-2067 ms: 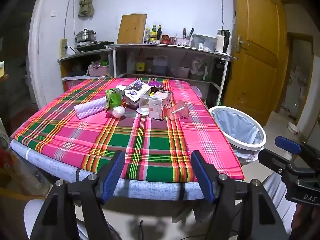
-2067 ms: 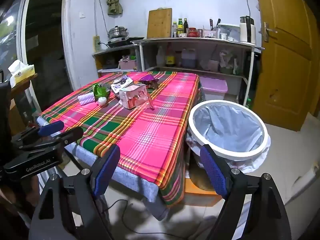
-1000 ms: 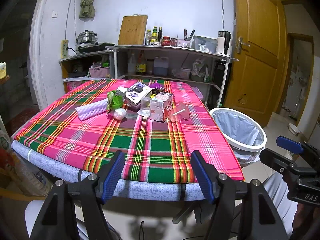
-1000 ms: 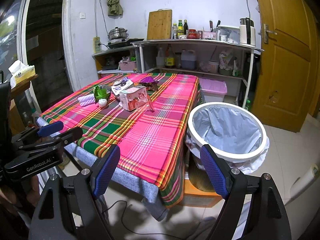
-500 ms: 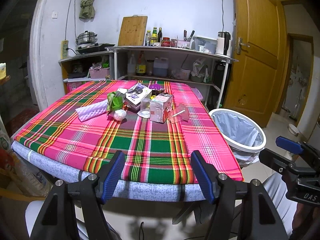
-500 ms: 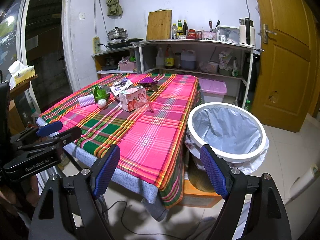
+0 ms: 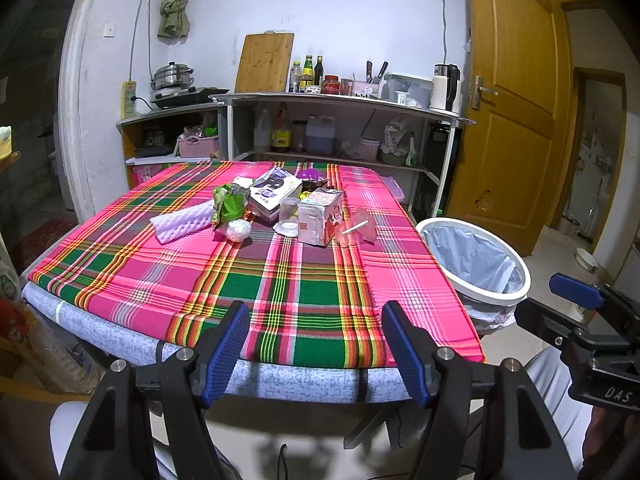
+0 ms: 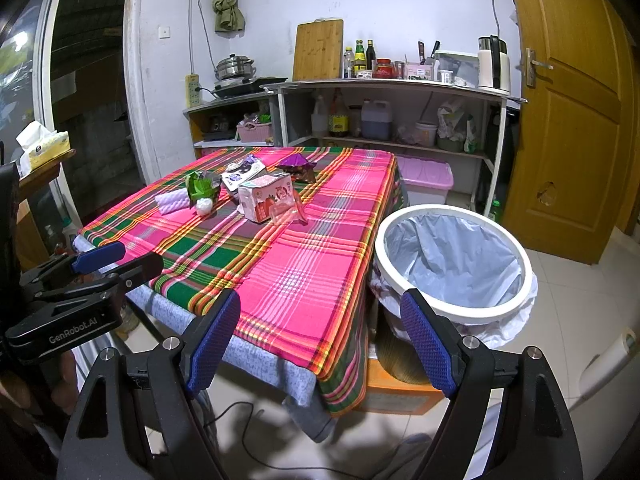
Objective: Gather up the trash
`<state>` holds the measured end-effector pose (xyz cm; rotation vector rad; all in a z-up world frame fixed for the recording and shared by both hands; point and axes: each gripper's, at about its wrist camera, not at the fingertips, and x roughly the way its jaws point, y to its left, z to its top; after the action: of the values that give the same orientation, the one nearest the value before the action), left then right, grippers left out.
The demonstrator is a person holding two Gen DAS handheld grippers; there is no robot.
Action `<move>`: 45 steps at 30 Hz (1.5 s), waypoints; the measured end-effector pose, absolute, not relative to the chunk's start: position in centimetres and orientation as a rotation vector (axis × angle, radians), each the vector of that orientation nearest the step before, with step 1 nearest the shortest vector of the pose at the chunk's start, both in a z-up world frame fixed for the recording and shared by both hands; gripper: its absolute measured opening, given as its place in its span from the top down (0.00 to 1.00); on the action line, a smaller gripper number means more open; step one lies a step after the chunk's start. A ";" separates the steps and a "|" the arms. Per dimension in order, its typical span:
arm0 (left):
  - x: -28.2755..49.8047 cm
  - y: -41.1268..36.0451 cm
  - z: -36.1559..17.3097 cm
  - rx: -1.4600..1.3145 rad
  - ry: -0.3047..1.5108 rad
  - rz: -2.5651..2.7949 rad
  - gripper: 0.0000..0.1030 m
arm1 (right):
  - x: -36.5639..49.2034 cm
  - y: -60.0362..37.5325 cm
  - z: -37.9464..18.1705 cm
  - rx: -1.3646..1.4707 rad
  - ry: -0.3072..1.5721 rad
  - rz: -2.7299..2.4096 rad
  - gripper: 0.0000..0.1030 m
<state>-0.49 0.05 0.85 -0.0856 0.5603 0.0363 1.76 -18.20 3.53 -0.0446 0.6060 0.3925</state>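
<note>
Two grippers, both with their jaws spread wide and nothing between them: the left gripper [image 7: 316,344] hangs off the near edge of the table [image 7: 280,380], and the right gripper [image 8: 320,336] sits off the table's corner, half over the bin. Their fingers [image 7: 224,344] are black plastic with blue pads in a knobbly grid texture. Table's got a glossy plaid cloth [image 7: 256,272], hot pink with green blocks and thin yellow stripes, over a grey-blue speckled under-layer. All the trash is bunched up toward the far middle of the table, well away from both grippers: a ridged, wavy lilac foam piece [image 7: 182,222], a crinkly green wrapper [image 7: 229,204], a little crumpled white ball [image 7: 237,230] right in front of it, a flat printed cardboard box [image 7: 274,192] lying tilted, a clear plastic cup [image 7: 289,214], a squarish pink and white carton [image 7: 320,218] standing up, and a clear crumpled cup with a straw [image 7: 356,230] lying just beside the carton. Something purple and shiny [image 8: 296,162] sits behind all that, can't tell what it is. Trash bin [image 8: 452,260] is round with a thick white rim and a loose pale blue plastic liner, standing on the tile floor right by the table's right side.
</note>
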 end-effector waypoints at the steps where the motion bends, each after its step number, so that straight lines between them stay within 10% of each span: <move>1: -0.5 0.0 0.8 -0.086 0.560 0.037 0.34 | 1.8 -18.2 3.5 -0.045 0.607 0.392 0.20; 45: 5.2 4.1 -1.1 -0.131 0.626 0.033 0.34 | 7.7 -14.9 2.1 -0.054 0.663 0.456 0.20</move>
<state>5.22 4.08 -1.06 -0.1306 0.6259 0.0329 7.73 -14.86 2.09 -0.0542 0.6628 0.4565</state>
